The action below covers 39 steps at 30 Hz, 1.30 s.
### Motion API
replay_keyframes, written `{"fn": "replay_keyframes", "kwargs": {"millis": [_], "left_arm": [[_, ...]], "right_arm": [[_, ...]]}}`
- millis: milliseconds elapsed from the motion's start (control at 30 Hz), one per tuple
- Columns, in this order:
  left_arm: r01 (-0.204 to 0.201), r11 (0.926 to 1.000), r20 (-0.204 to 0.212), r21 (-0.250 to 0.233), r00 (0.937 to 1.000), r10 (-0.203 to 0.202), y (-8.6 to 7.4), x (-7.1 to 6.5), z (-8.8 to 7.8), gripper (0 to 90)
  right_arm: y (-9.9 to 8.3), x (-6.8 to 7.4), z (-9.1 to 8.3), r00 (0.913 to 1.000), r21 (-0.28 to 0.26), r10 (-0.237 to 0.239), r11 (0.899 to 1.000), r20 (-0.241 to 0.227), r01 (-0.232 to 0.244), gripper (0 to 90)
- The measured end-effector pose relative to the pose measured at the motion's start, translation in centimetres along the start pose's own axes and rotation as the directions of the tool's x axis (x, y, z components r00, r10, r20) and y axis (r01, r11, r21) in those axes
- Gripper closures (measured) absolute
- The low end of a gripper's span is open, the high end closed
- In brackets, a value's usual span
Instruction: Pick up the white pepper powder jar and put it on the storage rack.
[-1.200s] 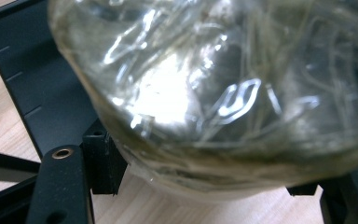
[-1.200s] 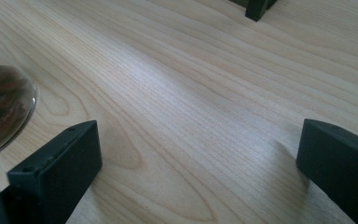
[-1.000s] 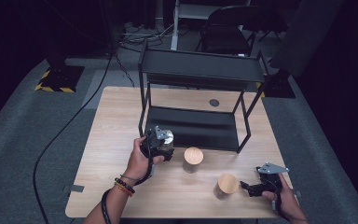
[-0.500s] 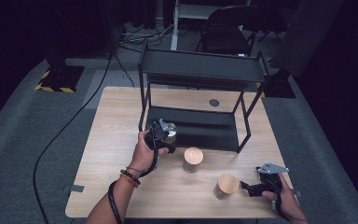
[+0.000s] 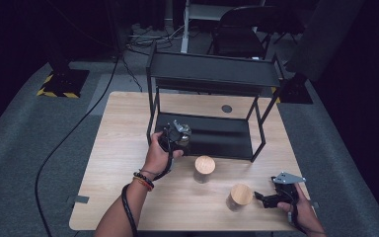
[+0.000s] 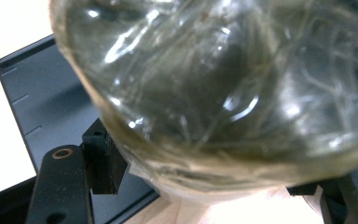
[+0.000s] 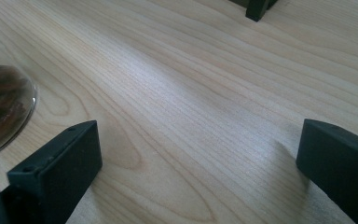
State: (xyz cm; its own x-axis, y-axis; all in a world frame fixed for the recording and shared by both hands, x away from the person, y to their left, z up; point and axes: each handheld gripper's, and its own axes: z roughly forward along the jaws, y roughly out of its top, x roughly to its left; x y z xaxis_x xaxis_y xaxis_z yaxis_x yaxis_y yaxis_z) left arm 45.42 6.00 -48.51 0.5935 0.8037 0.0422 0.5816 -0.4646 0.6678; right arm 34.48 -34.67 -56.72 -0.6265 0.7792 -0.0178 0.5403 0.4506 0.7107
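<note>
Table (image 5: pixel 128 148) of pale wood carries a black two-tier rack (image 5: pixel 212 74). Left tool (image 5: pixel 177 136) is clamped on a clear glass jar (image 6: pixel 223 79), held at the rack's lower shelf edge. Two wood-lidded jars (image 5: pixel 205 165) stand in front. Right tool (image 5: pixel 266 199) rests beside the nearer one, jaws wide apart, holding nothing.

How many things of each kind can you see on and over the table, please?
Glass jars: 3, one in the left gripper, two with wooden lids on the table
Black shelf racks: 1
Grippers: 2, right one
Total: 6
</note>
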Motion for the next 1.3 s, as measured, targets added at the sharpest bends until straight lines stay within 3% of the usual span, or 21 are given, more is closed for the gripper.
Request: {"fn": "replay_keyframes", "kwargs": {"millis": [600,1300], "left_arm": [[0.029,0.9995,-0.021,0.01,0.9994,-0.029,1.3,0.5,2.0,29.5],[0.061,0.9977,-0.034,0.029,0.9976,-0.06,1.2,0.8,4.2,29.5]], "right_arm": [[0.0,0.0,0.0,1.0,0.0,0.0,1.0,0.0,0.0,0.0],[0.0,0.0,0.0,1.0,0.0,0.0,1.0,0.0,0.0,0.0]]}}
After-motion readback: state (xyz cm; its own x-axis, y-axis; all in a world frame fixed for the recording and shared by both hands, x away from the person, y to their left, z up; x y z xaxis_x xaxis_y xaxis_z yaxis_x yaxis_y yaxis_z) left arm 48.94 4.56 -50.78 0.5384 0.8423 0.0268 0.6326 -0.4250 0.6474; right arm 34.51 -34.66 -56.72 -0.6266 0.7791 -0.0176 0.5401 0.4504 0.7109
